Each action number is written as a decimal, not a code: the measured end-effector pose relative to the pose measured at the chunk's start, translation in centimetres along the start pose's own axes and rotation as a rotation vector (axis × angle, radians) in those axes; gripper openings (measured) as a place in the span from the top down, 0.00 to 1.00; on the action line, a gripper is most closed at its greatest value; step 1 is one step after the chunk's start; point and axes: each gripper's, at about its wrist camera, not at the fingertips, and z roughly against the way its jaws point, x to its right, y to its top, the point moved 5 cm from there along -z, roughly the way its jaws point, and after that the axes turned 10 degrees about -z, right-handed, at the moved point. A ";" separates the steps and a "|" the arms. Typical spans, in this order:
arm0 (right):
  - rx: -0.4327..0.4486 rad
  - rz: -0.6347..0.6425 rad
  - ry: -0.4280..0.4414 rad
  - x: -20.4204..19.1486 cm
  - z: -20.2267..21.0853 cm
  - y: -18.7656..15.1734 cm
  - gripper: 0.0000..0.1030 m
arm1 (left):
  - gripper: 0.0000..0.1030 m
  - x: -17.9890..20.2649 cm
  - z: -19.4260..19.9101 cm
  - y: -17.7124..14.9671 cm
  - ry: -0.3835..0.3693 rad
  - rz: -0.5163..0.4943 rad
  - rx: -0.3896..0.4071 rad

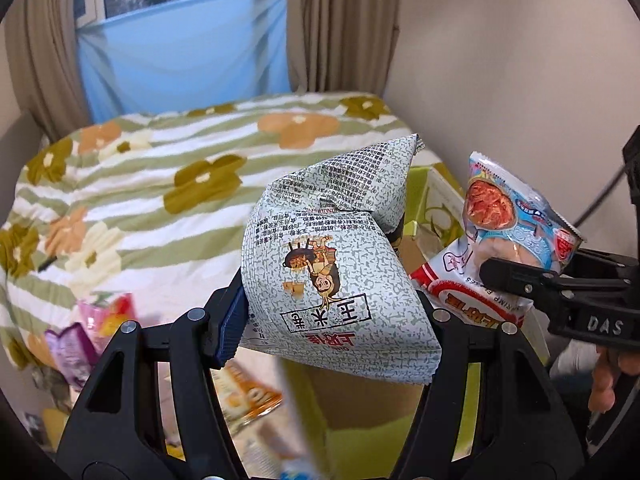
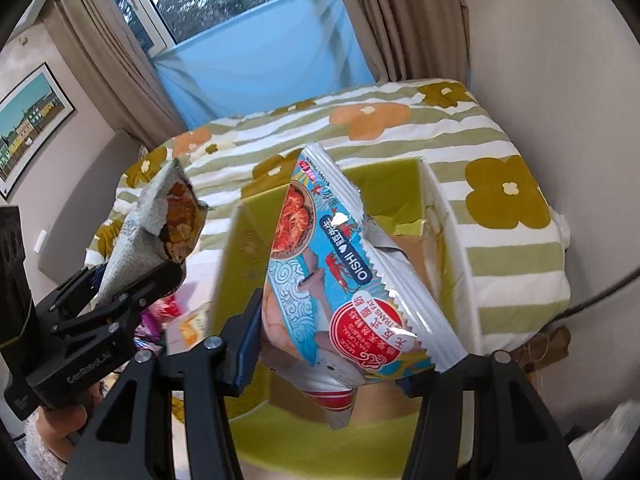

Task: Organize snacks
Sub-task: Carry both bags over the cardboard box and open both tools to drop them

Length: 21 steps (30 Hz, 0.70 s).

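My left gripper (image 1: 332,312) is shut on a grey-speckled snack bag (image 1: 336,264) and holds it above the front edge of a green cardboard box (image 1: 420,188). My right gripper (image 2: 348,344) is shut on a blue-and-white Oishi shrimp snack bag (image 2: 344,280), held over the same box (image 2: 384,176). In the left wrist view the right gripper (image 1: 532,284) comes in from the right with the shrimp bag (image 1: 508,220). In the right wrist view the left gripper (image 2: 132,292) stands at the left with the grey bag (image 2: 148,232).
The box lies on a bed with a green-striped flowered quilt (image 1: 168,184), against the wall at the right. Several loose snack packets (image 1: 92,332) lie on the bed at lower left. Curtains and a window are behind.
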 end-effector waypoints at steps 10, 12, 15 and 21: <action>-0.095 0.048 -0.023 3.7 -4.4 2.9 0.52 | 0.01 1.4 -7.0 0.9 0.074 0.069 -0.116; -0.111 0.037 -0.013 4.2 -4.9 2.9 0.52 | 0.00 1.3 -6.9 0.6 0.076 0.061 -0.122; -0.127 0.039 -0.018 4.7 -5.7 2.8 0.52 | 0.01 1.0 -6.6 -0.1 0.097 0.044 -0.132; -0.137 0.060 -0.025 4.2 -5.4 2.9 0.52 | 0.01 -0.3 -4.2 -1.7 0.116 0.064 -0.124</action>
